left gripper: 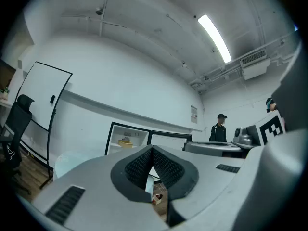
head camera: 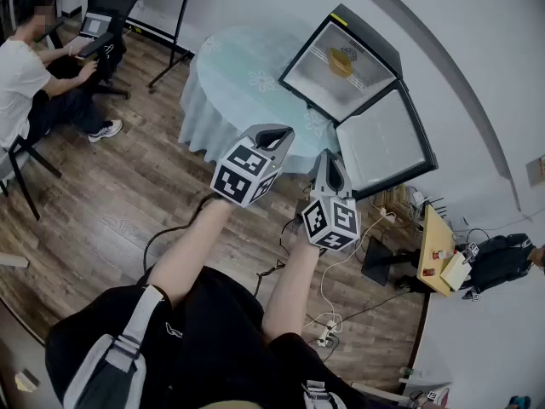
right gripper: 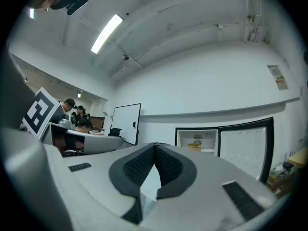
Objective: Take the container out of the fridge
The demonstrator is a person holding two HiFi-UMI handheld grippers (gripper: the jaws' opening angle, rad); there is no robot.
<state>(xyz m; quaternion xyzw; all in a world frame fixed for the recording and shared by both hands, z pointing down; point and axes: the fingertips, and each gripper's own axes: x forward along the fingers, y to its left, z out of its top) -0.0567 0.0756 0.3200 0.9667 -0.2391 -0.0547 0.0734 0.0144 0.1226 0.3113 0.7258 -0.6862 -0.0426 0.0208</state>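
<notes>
Container [head camera: 342, 60] not picked yet, task barely begun, nothing grabbed. Round table [head camera: 223, 75] with the pale blue cloth sits at 11 o'clock from my tongs in the head view. Fridge [head camera: 382, 48] is at 1 o'clock, just beside the table. Its door [head camera: 385, 147] is swung wide, so I judge the opening step done. Left tongs [head camera: 274, 132] and right tongs [head camera: 329, 157] are both held out in front of me over the wood floor, well apart from the fridge. They point roughly at 12 to 1 o'clock toward it. Left gripper view: both jaws clenched tip to tip, nothing between them. Right gripper view: same, pressed together and empty. The container is yellow and rests on the upper shelf inside the fridge. It shows small at 11 o'clock above the left jaws in the left gripper view and at 1 o'clock above the right jaws in the right gripper view. Left to do, as I judge: walk in, open one pair, reach the shelf, grip, pull it out
</notes>
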